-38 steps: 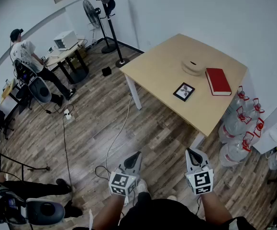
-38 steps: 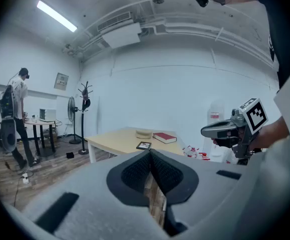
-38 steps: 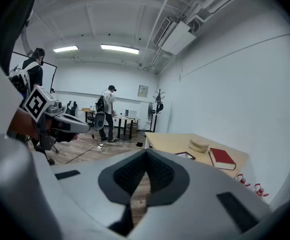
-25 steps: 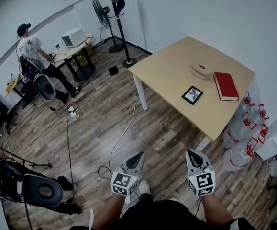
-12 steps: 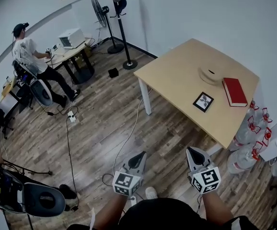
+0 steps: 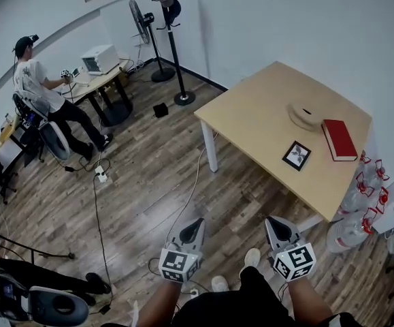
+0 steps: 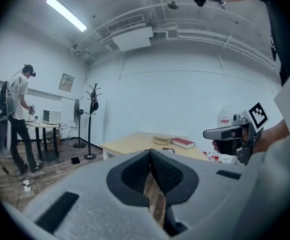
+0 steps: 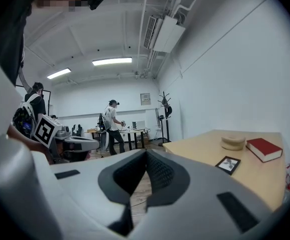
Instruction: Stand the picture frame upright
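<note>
While the picture frame [image 6: 297,155] lies flat on the table [image 6: 251,114] near a red book [image 6: 339,139], the left gripper [image 6: 194,223] and right gripper [image 6: 273,223], both closed and empty, hover well short of it, seemingly carried ready for the approach.

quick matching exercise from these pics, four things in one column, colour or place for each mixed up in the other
Things:
1 frame
2 book
3 coat stand
4 bottles

Descriptions:
a red, on the table
b clear, on the floor beside the table
c black-edged, flat on the table
d upright on the floor near the fan

Pairs: 1-c, 2-a, 3-d, 4-b
</note>
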`<state>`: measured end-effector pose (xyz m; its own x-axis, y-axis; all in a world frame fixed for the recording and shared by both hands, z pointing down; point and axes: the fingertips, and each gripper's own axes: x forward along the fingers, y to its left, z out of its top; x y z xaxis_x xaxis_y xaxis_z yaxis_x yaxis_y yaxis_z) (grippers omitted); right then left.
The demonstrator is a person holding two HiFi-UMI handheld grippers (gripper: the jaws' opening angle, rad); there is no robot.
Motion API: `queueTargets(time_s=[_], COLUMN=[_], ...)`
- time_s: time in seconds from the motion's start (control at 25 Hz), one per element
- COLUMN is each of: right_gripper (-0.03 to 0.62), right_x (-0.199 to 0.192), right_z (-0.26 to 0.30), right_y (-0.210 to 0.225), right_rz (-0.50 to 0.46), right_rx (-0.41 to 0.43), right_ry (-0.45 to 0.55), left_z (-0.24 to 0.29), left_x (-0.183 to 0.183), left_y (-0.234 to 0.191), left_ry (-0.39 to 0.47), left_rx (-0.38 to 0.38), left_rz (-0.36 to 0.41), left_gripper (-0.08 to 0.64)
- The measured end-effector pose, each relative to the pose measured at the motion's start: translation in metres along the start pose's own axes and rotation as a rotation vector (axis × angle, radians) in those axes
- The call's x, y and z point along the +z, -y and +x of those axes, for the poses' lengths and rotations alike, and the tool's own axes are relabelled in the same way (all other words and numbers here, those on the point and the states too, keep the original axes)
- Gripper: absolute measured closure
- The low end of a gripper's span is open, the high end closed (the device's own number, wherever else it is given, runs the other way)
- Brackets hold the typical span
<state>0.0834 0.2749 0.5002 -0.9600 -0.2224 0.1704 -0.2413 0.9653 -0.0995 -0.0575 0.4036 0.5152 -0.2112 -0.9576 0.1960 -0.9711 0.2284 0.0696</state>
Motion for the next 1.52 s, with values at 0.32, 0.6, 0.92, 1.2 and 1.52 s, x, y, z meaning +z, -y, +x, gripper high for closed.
queueTargets(time_s=[0.32,0.6,0.92,1.2,1.52], right_gripper=[0.583,0.583,0.583,0.583,0.583], right_x=[0.011,0.041,0.071,0.082,0.083], right_z=[0.039,0.087,0.13,0.138,0.161], right_y=[0.039,0.098,0.184,0.268,0.314], right_rz=[0.026,0.05,0.035,0.053,0.081], right_rx=[-0.018,-0.026,-0.005,-0.048,-0.08], right_ry=[0.033,0.065,0.075,0.077,0.089], left_z=[0.052,0.129,0.224,0.306,0.37], left_x=[0.012,0.051,0.08,0.086,0.088], left_y=[-0.02,-0.033,-0.024,0.001,0.018], left_ry=[0.0,-0.002,-0.009,-0.018,-0.032], left_rx=[-0.009,-0.039,-0.052,-0.1,-0.202], left_rz=[0.003,0.045,0.076,0.075,0.062], left_gripper=[0.555,0.555,0.555,0.555,0.555])
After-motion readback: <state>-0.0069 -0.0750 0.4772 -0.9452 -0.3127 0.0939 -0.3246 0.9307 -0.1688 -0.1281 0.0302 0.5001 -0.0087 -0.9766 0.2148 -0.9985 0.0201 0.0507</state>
